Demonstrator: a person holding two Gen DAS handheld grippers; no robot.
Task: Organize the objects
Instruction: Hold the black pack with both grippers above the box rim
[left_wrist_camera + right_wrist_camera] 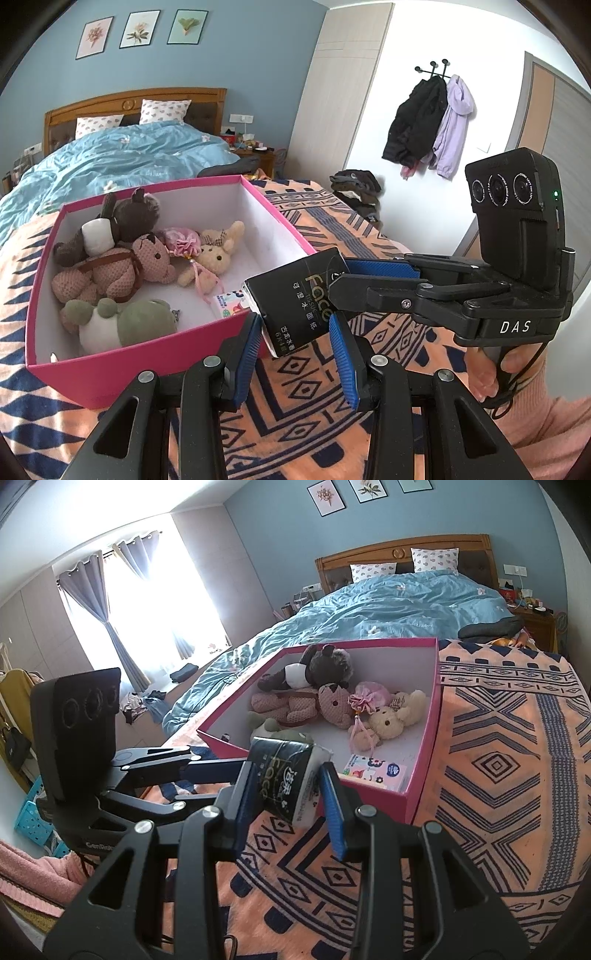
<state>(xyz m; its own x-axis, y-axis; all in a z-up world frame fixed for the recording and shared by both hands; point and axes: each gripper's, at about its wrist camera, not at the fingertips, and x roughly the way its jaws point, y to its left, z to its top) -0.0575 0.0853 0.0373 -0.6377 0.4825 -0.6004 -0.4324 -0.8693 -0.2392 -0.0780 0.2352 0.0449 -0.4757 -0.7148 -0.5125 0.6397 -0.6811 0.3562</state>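
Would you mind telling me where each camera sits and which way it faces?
Left wrist: on the left gripper, facing bed and coat wall; right gripper and a hand show.
Right wrist: on the right gripper, facing bed and window; left gripper shows.
Shared: black tissue pack, pink box of plush toys.

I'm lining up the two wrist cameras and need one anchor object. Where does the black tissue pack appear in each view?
Left wrist view: the black tissue pack sits lower centre, at the near right corner of the pink box.
Right wrist view: the black tissue pack sits centre, slightly low, before the pink box's near wall.
Shared landmark: the wooden headboard.
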